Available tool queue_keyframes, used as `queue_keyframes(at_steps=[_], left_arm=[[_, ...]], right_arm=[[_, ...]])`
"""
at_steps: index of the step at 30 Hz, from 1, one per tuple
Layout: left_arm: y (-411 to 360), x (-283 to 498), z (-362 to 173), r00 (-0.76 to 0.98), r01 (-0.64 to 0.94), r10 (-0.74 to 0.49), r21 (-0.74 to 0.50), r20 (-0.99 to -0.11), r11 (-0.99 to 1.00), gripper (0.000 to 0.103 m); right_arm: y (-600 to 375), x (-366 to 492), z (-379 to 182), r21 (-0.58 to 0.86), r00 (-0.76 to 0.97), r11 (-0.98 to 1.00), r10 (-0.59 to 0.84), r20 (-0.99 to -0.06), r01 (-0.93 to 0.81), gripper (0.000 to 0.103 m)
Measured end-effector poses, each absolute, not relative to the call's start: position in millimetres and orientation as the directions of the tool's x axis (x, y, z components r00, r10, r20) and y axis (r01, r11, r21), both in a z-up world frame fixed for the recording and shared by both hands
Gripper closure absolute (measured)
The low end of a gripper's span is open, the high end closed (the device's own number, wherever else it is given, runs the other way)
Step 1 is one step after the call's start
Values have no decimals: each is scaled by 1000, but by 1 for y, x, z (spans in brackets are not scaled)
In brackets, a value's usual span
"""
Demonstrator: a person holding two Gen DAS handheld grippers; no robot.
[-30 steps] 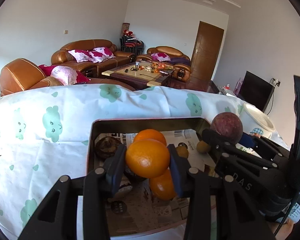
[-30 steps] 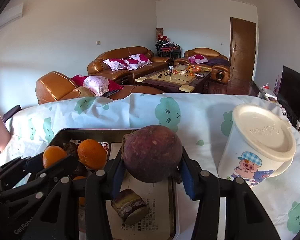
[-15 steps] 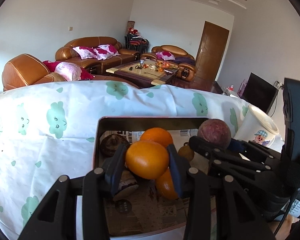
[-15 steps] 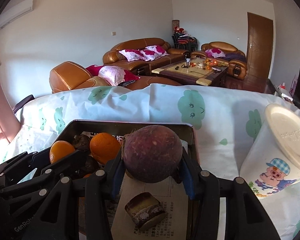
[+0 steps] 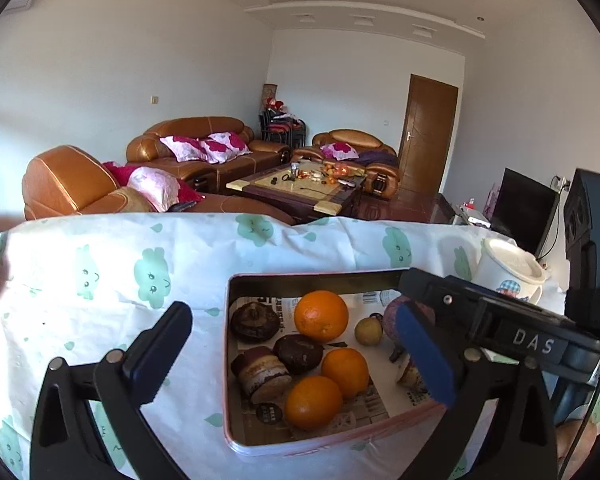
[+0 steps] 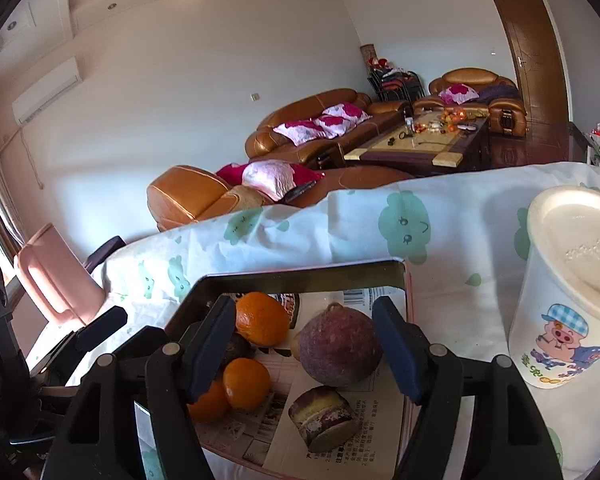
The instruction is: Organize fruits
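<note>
A metal tray (image 5: 300, 280) lined with newspaper sits on the cloud-print tablecloth. In it lie three oranges (image 5: 321, 321), dark round fruits (image 5: 298, 353), a small yellow fruit (image 5: 368, 331) and cut purple pieces (image 5: 260, 374). My left gripper (image 5: 292, 364) is open and empty above the tray's near left. My right gripper (image 6: 308, 354) is open, its fingers on either side of a large purple fruit (image 6: 340, 347) that rests in the tray (image 6: 300, 276). A cut purple piece (image 6: 324, 418) lies in front of it. Oranges (image 6: 262, 323) lie to its left.
A white lidded cup with a pig cartoon (image 6: 572, 292) stands right of the tray; it also shows in the left wrist view (image 5: 508, 272). A pink chair back (image 6: 56, 276) is at the table's left. Sofas and a coffee table lie beyond.
My left gripper opened, let go of the orange and drew back to the left. My right gripper opened and set the purple fruit down in the tray.
</note>
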State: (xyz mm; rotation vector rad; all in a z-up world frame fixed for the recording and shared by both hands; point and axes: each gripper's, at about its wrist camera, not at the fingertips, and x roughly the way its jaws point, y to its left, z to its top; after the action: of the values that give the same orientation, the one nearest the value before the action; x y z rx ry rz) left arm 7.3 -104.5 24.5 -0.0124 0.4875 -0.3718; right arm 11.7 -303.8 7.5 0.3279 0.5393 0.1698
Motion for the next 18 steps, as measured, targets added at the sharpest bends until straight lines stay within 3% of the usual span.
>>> queue_keyframes(at_steps=[8,11,18], left_arm=[[-78,-13,28,892,211,-225,-80,-392,974,0],[-69,-18,28,912,175,-187,-65,-365,982,0],[-64,-21,24,913,145,-157,-61,-376,988,0]], right_arm=[[-296,-11,20,270,915,963,104,-390,5,30],[-291,-19,21,224,936,973,36,-351,47,25],[-293,-44,22,228,962,966,-60,-267,123,24]])
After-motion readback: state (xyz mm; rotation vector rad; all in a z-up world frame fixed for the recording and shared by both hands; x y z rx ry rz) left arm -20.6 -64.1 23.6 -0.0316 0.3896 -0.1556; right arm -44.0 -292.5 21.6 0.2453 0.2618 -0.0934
